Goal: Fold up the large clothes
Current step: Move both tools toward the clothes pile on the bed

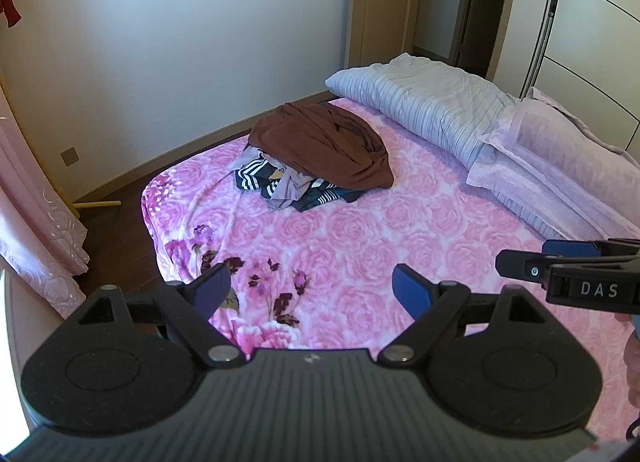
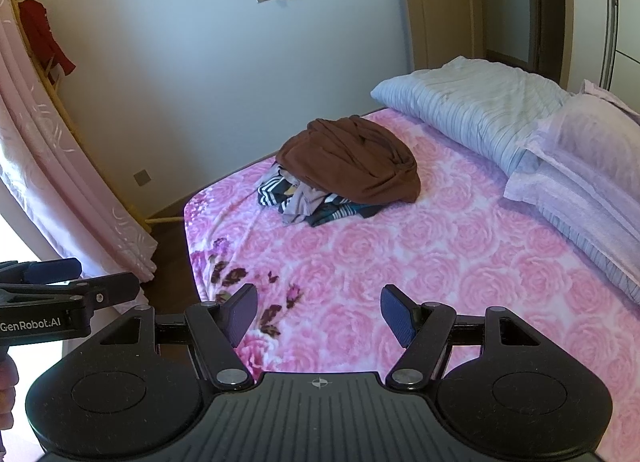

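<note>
Black and ribbed, the body of each handheld gripper fills the bottom of its own wrist view, with two blue-padded fingers reaching forward over a bed. Both the left gripper and the right gripper have their jaws spread wide, with nothing between the pads and nothing touching them; only the bedspread shows in the gap, well below. Each gripper also appears at the edge of the other's view, side by side and apart.

Pink roses cover the bedspread, with a spray of dark purple flowers near the closest corner. Farther back, near the far edge of the bed by the wall, sits the pile of clothes. A large brown garment lies crumpled and bunched on top, unfolded. Under it, sticking out toward the viewer, are a dark garment with white stripes and a pale grey-lilac one.

To the right lie a folded grey-blue striped quilt and a lilac pillow.
</note>
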A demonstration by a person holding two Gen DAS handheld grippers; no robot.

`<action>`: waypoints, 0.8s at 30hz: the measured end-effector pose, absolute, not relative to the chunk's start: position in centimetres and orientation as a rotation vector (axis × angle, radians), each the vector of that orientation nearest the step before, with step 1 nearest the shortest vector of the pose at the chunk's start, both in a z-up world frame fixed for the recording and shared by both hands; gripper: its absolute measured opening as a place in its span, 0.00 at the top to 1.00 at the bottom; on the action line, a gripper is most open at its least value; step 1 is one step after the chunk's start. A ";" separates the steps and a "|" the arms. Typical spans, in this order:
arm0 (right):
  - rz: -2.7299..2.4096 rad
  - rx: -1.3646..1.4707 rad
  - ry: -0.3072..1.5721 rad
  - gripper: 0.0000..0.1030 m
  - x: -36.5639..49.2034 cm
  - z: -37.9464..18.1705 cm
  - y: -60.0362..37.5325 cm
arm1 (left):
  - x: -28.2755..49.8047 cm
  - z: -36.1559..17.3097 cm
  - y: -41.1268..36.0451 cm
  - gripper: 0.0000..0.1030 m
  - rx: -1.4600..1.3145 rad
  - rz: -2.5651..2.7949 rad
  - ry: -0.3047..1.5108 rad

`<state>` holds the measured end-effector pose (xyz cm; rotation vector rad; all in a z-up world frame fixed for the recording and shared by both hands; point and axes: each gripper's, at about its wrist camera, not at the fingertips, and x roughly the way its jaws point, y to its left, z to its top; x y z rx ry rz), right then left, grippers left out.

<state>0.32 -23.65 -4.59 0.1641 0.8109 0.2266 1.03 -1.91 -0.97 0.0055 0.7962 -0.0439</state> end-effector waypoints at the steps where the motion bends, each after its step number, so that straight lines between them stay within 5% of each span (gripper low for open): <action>1: 0.227 0.166 0.812 0.37 0.5 -4.6 -23.7 | 1.1 -1.1 -2.1 0.17 0.008 -0.044 0.797; 24: 0.246 0.206 0.818 0.37 3.2 -5.1 -25.4 | 3.8 -1.3 -3.2 0.17 0.045 -0.044 0.818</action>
